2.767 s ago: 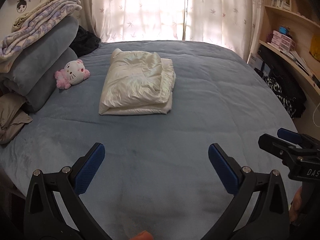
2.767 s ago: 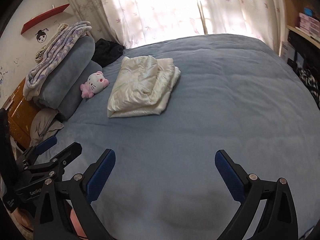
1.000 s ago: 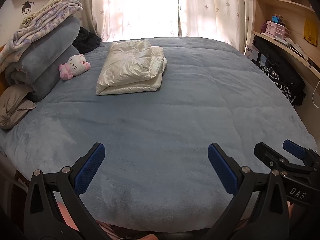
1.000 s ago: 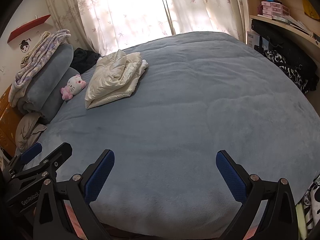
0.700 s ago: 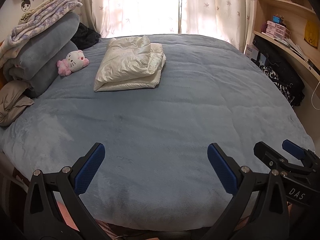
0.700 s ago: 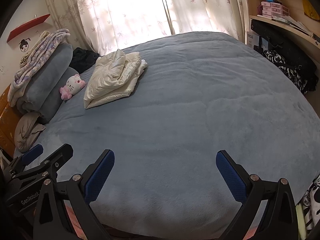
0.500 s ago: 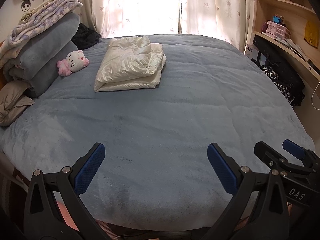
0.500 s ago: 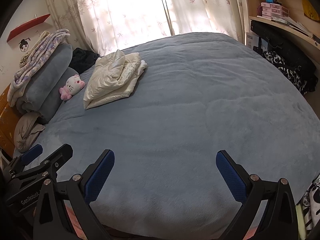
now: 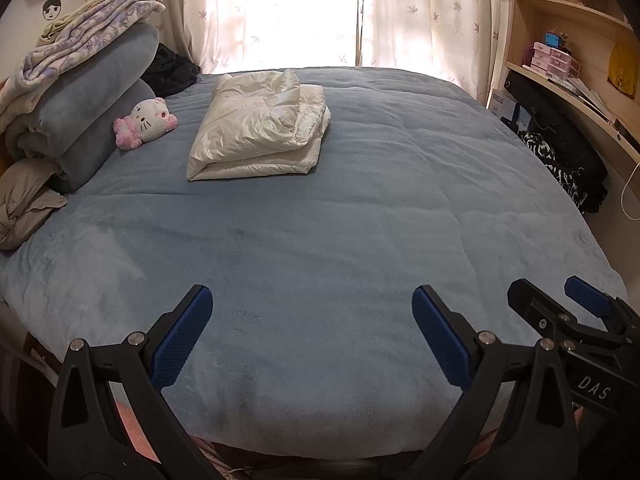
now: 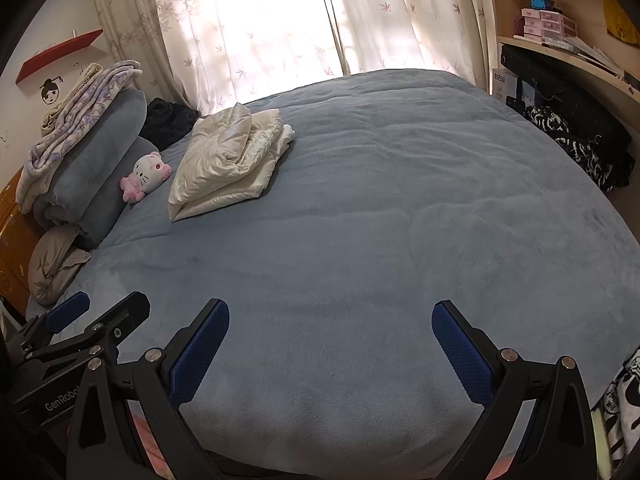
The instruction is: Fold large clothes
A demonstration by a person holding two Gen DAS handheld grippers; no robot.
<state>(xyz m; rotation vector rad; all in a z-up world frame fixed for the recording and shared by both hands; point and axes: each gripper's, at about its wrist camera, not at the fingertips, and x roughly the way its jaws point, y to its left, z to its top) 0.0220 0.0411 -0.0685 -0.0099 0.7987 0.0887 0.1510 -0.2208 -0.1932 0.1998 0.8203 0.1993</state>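
2 hand-held grippers, left [image 9: 312,312] and right [image 10: 330,326], gape wide, well short of folded cream garment [image 9: 260,128].

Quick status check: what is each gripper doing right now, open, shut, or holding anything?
Left gripper: open, holding nothing, above the blue blanket.
Right gripper: open, holding nothing; the folded cream garment lies far off.
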